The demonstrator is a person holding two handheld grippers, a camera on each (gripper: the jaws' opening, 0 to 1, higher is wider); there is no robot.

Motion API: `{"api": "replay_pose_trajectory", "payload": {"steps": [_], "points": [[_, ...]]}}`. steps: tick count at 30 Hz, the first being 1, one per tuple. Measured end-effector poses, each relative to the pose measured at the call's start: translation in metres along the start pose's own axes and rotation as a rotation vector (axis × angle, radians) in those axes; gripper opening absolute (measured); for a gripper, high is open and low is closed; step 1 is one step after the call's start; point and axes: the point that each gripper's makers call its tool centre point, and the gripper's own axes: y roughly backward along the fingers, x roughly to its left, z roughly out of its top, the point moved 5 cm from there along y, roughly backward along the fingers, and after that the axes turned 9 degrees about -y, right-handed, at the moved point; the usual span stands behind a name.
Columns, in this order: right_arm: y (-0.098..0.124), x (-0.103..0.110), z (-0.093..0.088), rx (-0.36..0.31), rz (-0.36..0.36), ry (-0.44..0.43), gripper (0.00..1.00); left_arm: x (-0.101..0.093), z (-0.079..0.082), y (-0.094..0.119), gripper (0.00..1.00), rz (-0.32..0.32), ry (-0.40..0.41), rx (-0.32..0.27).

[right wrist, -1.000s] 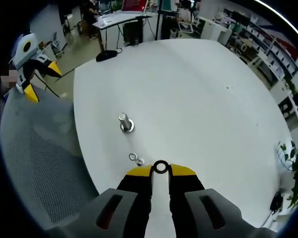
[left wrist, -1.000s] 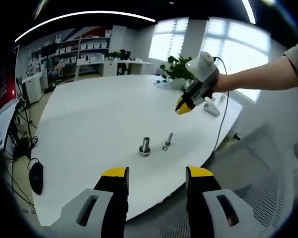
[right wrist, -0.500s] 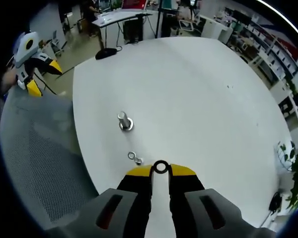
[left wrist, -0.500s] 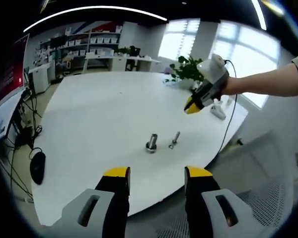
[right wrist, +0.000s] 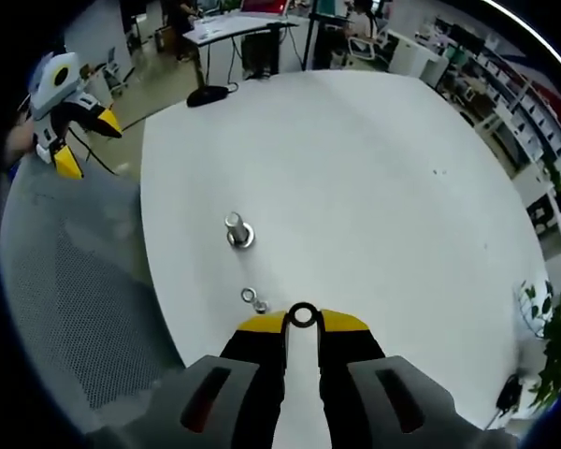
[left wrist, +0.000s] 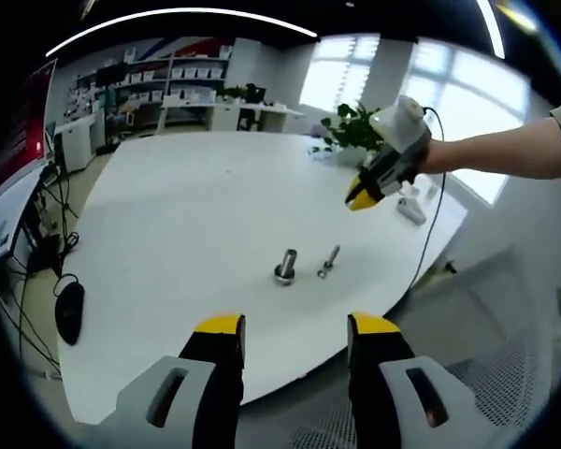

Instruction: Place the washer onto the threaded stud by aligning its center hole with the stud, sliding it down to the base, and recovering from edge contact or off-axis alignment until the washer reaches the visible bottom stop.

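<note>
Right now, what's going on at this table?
A person holds a gripper in each hand over a white table. The right gripper is shut on a washer, pinched edge-on at its tips and held above the table, not yet over the upright threaded stud. A loose bolt lies on the table between the two. The left gripper is open and empty, back off the table's edge.
</note>
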Motion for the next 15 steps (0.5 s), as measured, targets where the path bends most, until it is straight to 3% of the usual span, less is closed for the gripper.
{"api": "replay_pose_trajectory", "payload": {"steps": [15], "points": [[0.0005, 0.0058, 0.0016, -0.004, 0.004, 0.032, 0.13, 0.0037, -0.0001, 0.0024, 0.42, 0.025, 0.021, -0.010]]}}
